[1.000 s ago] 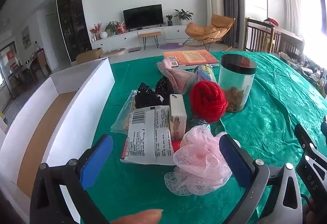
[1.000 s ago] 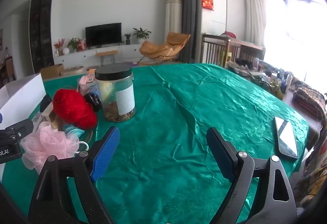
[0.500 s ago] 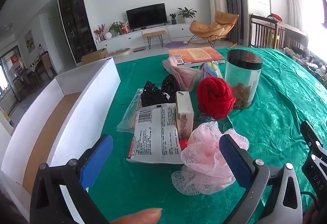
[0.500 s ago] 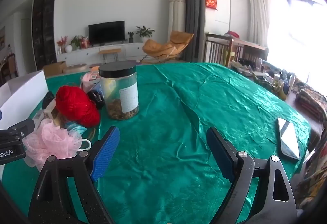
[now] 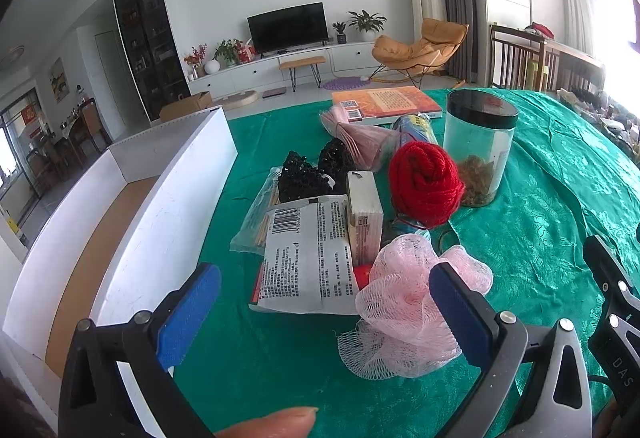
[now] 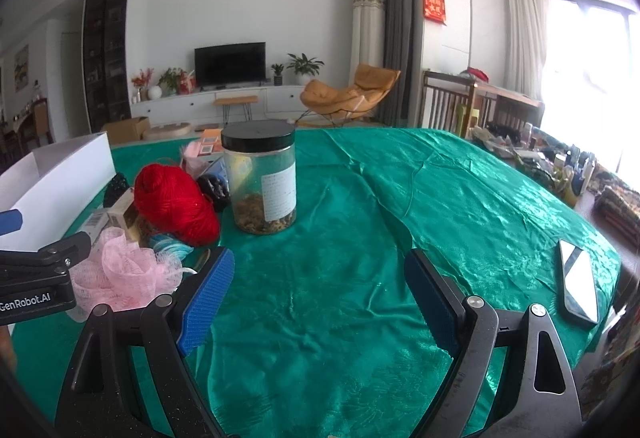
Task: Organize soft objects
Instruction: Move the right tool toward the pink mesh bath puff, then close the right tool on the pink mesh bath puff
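- Left gripper [image 5: 324, 314]: fingers spread wide, nothing between them. It hangs over the near edge of the worktop [image 5: 540, 198], which is covered in green cloth. The right finger [image 5: 456, 314] overlaps the pink mesh bath pouf in the view; whether they touch cannot be told.
- Right gripper [image 6: 320, 298]: fingers spread wide and empty, over bare green cloth to the right of the pile.
- Pink mesh bath pouf [image 5: 404, 302]: lies on the cloth at the near end of the pile, just in front of the left gripper.
- Red yarn ball [image 5: 424, 184]: sits beyond the pouf, just left of the clear jar.
- Clear jar [image 5: 478, 150]: upright, black lid on, brown contents at the bottom.
- White printed packet [image 5: 308, 258]: lies flat, left of the pouf, with a small carton [image 5: 364, 218] along its right edge.
- Black beaded item [image 5: 312, 174]: lies beyond the packet, partly on a clear plastic bag.
- Pink bundle [image 5: 360, 142] and orange book [image 5: 384, 100]: at the far end of the pile.
- White box [image 5: 160, 206]: open-topped, brown floor, stands at the left of the worktop beside the pile.
- Phone [image 6: 580, 286]: lies flat near the right edge of the worktop, well apart from the pile.
- A fingertip [image 5: 272, 424] shows at the near edge of the left wrist view.
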{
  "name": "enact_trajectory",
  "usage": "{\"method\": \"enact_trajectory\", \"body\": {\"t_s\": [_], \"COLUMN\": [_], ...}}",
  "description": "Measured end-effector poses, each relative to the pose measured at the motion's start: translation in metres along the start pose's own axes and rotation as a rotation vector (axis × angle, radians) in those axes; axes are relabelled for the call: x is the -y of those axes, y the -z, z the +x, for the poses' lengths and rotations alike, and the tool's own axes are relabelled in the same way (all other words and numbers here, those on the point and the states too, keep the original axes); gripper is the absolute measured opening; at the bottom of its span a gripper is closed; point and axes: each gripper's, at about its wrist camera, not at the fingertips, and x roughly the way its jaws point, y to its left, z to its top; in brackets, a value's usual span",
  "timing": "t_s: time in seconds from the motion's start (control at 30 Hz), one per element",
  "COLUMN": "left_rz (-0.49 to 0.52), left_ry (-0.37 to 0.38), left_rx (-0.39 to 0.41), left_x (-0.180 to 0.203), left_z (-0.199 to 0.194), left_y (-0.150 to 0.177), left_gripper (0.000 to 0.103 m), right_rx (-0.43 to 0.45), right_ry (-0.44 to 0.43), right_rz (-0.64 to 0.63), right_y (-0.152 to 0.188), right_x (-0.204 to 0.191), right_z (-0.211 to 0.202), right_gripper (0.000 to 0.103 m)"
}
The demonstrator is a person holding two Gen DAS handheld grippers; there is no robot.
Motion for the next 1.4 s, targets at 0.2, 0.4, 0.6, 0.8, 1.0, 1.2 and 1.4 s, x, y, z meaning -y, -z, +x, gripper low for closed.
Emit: {"method": "enact_trajectory", "body": {"t_s": [0.2, 0.4, 0.6, 0.8, 1.0, 1.2, 1.4], "left_rz": [0.005, 0.010, 0.014, 0.035, 0.025, 0.028, -0.014], "left_ry": [-0.001, 0.000, 0.030, 0.062, 0.091, 0.111, 0.149], "left_rx": [-0.006, -0.011, -0.030, -0.090, -0.139, -0.157, -0.089], "left_x": [0.001, 0.002, -0.006, -0.014, -0.016, -0.013, -0.041], "left_z": [0.003, 0.003, 0.009, 0.025, 0.045, 0.052, 0.018], "left_y": [0.001, 0.002, 0.015, 0.045, 0.057, 0.052, 0.033], "left_gripper": [0.103, 0.103, 0.103, 0.103, 0.103, 0.103, 0.103], "right_rx": [-0.002, -0.004, -0.011, -0.018, -0.034, -0.078, -0.125], "right_ry": [-0.004, -0.005, -0.006, -0.027, -0.043, -0.045, -0.105], "right_rz": [-0.003, -0.005, -0.010, -0.010, 0.006, 0.047, 0.134], "right_y": [0.000, 0.001, 0.003, 0.005, 0.004, 0.005, 0.008], "right_x": [-0.002, -0.002, -0.004, -0.005, 0.000, 0.007, 0.021], "right_z": [0.001, 0.001, 0.003, 0.005, 0.007, 0.016, 0.023], "right_gripper": [0.089, 0.089, 0.089, 0.089, 0.089, 0.089, 0.089]}}
